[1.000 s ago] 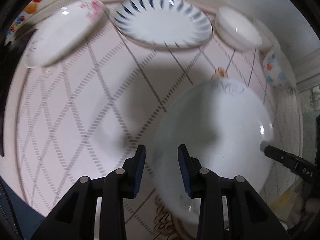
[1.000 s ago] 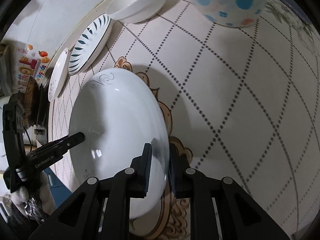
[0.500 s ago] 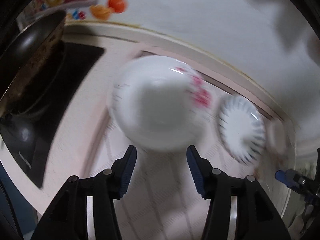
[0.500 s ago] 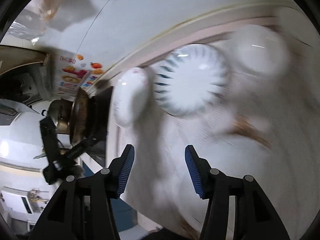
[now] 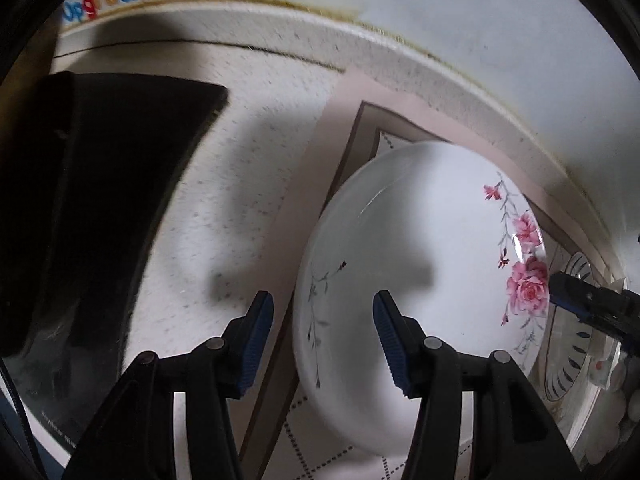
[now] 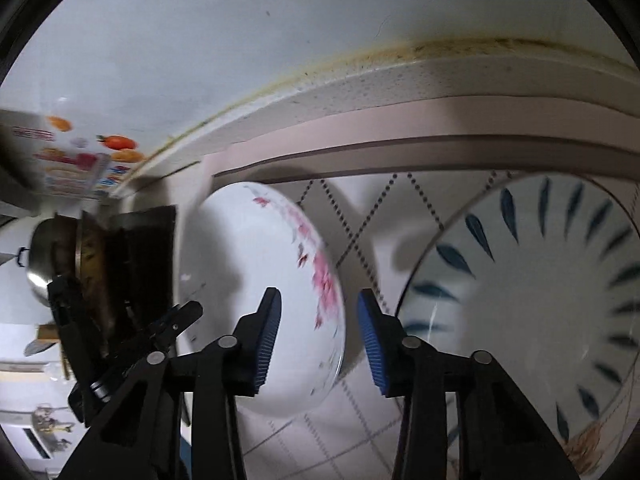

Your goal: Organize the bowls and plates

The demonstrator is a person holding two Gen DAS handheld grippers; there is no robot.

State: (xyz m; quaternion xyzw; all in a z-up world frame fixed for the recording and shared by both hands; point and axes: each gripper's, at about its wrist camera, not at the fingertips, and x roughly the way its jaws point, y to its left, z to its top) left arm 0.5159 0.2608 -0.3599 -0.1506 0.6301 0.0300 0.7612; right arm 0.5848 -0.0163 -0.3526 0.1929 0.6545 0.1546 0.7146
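Note:
A white plate with pink roses (image 5: 432, 264) lies on the patterned mat; it also shows in the right wrist view (image 6: 256, 288). My left gripper (image 5: 323, 336) is open, its jaws astride the plate's left rim. My right gripper (image 6: 319, 334) is open, its jaws astride the plate's right rim. A white plate with blue leaf marks (image 6: 532, 292) lies just right of it and shows small in the left wrist view (image 5: 568, 356). The right gripper's tip (image 5: 588, 300) shows at the rose plate's right edge.
A black stove top (image 5: 92, 200) lies to the left of the mat, with a steel pan (image 6: 64, 264) on it. The white wall with a fruit sticker (image 6: 92, 160) runs close behind the counter's raised back edge (image 6: 400, 84).
The right gripper let go of the plain white plate and opened. Both grippers moved left and forward to the rose plate, which now fills both views.

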